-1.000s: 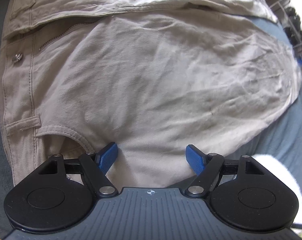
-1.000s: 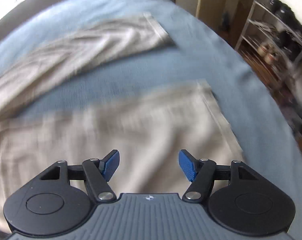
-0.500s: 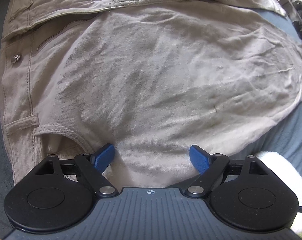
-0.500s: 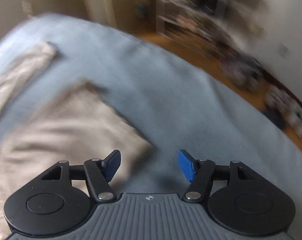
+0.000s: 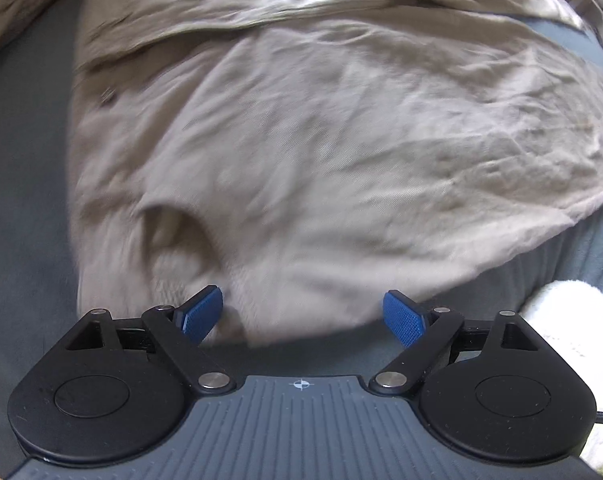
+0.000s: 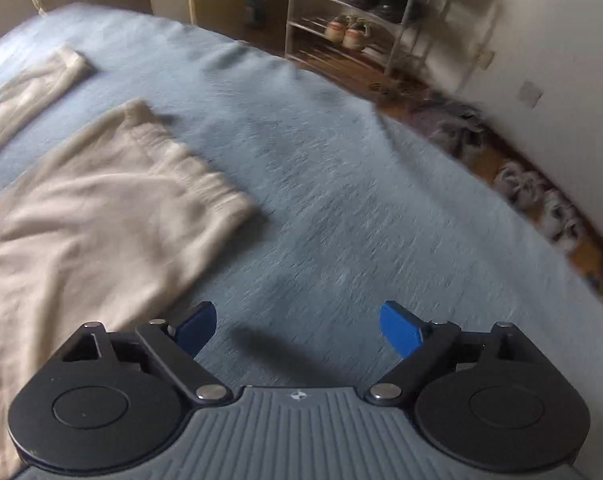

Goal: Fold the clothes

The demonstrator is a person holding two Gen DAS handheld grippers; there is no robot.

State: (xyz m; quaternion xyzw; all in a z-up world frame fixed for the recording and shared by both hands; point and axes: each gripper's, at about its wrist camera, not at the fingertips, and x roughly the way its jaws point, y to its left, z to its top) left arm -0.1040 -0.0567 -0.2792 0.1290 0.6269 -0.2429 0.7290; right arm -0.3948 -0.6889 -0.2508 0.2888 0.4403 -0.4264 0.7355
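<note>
Since both legs of the beige trousers [image 6: 101,216] lie apart and flat on the blue bedspread [image 6: 341,200], I'd judge the fold barely begun; no crease visible in either view; everything is left to do: leg onto leg, then halving lengthwise. Left gripper [image 5: 303,316] released, jaws wide, nothing between them, sitting at the waist end of the trousers [image 5: 321,152] with the pocket opening [image 5: 173,232] at 10 o'clock from its tips; one blue pad [image 5: 201,314] looks to touch or hover just over the cloth, cannot tell which. Right gripper [image 6: 297,328] also released and empty, over bare bedspread, near leg hem [image 6: 193,176] at 11 o'clock, far leg hem [image 6: 71,62] beyond it toward 10. Surroundings: white towel-like item [image 5: 569,312] at 3 o'clock of the left gripper, just beside the trousers' edge, could snag a sideways fold; shoe rack [image 6: 361,12] and loose shoes [image 6: 541,200] on the floor at 12–2 o'clock, well clear. Fabric is wrinkled, so it probably wants smoothing first.
</note>
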